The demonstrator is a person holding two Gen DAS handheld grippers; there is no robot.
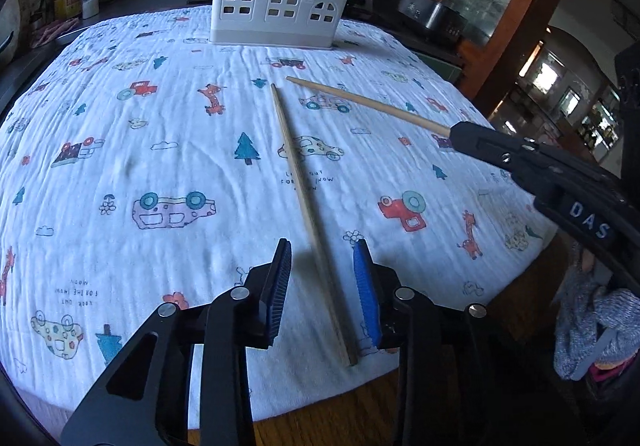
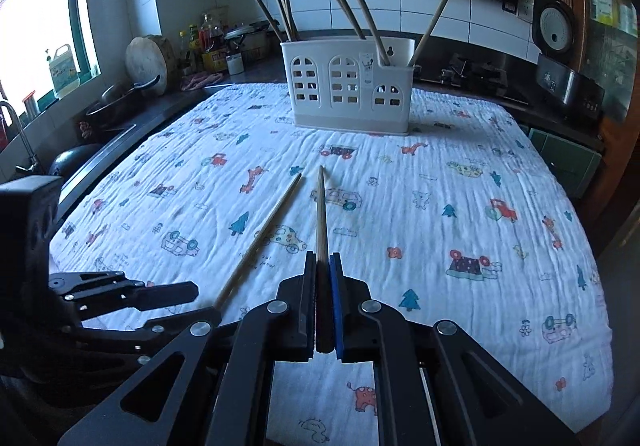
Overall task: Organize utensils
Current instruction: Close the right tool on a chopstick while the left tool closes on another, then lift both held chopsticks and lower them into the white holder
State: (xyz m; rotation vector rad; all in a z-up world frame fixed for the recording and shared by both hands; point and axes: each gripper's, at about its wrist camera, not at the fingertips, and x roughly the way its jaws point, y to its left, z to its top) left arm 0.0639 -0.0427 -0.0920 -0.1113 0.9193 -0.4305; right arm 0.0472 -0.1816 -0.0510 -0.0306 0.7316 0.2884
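While the right gripper (image 2: 322,266) holds one chopstick (image 2: 321,205) clamped between its fingers, the left gripper (image 1: 322,258) straddles a second chopstick (image 1: 304,181) lying flat on the cloth-covered surface (image 1: 120,125). Its fingers stand partly apart, neither pad pressing the stick; it sits nearer the blue pad (image 1: 366,286).

Judgement on the step: the left fingers should be centred over the stick and kept low to the cloth, then closed squarely near the thick end so the stick does not roll or pivot. Bunching the cloth is a risk.

The left wrist view shows the gap either side of the lying stick. The right wrist view alone shows the held stick gripped, and the white holder (image 2: 348,85) at the far edge, with other chopsticks standing in it.
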